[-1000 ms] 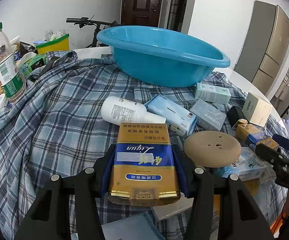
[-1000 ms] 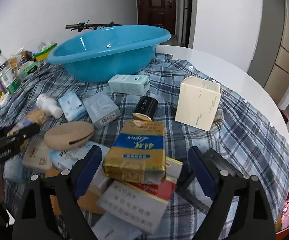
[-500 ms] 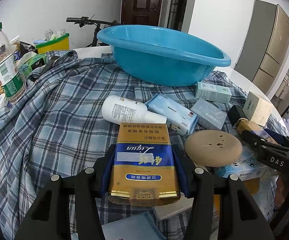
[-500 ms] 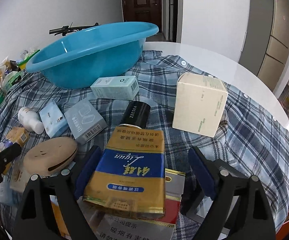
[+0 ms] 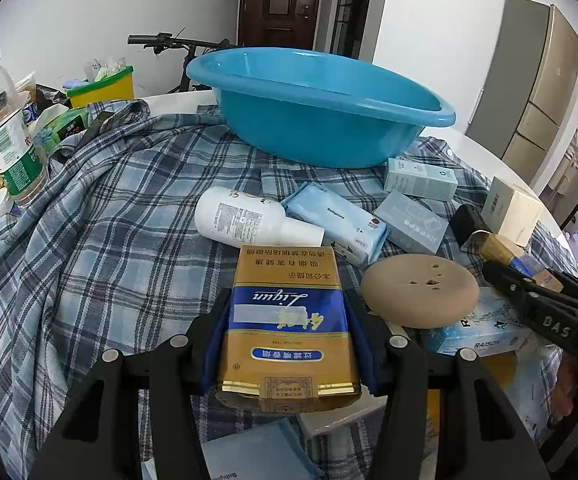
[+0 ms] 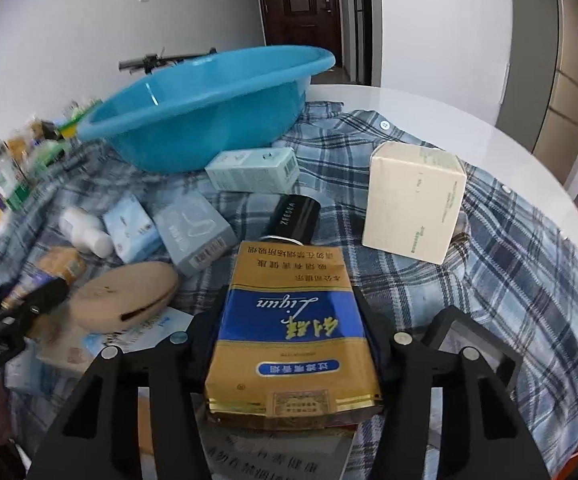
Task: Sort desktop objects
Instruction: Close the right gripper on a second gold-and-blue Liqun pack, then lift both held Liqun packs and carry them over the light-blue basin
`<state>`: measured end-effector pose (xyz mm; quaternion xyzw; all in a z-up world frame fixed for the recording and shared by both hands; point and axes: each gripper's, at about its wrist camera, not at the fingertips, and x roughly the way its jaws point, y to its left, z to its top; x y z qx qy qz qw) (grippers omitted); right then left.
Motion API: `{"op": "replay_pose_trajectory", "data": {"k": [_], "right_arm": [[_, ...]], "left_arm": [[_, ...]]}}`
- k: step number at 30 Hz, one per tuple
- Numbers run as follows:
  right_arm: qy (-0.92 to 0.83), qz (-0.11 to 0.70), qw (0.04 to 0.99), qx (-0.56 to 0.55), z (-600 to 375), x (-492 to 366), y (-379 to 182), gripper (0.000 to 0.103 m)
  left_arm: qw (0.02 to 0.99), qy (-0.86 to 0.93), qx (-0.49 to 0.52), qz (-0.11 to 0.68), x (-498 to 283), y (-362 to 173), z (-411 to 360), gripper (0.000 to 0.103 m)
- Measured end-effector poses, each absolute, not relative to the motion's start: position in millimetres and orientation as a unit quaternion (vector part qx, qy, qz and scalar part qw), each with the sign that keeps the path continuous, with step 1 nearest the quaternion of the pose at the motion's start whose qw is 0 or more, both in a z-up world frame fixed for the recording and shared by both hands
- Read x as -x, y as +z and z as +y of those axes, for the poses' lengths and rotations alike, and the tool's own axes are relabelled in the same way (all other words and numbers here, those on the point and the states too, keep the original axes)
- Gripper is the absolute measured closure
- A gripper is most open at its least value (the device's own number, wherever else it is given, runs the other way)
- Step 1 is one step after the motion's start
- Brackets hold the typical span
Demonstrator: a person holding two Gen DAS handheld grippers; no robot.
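A gold and blue cigarette pack (image 5: 287,344) sits between the fingers of my left gripper (image 5: 289,300), which is shut on its sides above the plaid cloth. In the right wrist view a second gold and blue cigarette pack (image 6: 293,344) lies between the fingers of my right gripper (image 6: 291,300). Those jaws are closing, and their pads now touch both sides of the pack, which rests over other packs. The blue basin (image 5: 309,132) stands at the back of the table, apart from both grippers.
On the plaid shirt (image 5: 109,220) lie a white bottle (image 5: 245,220), a blue wipes pack (image 5: 337,220), a tan round disc (image 5: 417,288), pale boxes and a black tube (image 6: 295,216). A cream box (image 6: 413,204) stands right. A water bottle (image 5: 5,136) and snacks crowd the left edge.
My right gripper's jaws have come in from wide apart onto the sides of the second cigarette pack, and it shifted slightly closer. The left gripper and its pack have not moved.
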<state>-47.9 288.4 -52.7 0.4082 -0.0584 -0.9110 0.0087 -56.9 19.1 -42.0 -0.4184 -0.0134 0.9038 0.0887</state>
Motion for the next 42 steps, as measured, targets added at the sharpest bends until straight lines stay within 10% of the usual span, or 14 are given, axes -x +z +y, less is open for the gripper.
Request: {"op": "replay_pose_trajectory", "data": {"k": [42], "right_arm": [[-0.985, -0.012, 0.054, -0.161, 251, 7, 105, 0.050]], "left_arm": [[0.075, 0.982, 0.172, 0.002, 19, 117, 23, 0.047]]}}
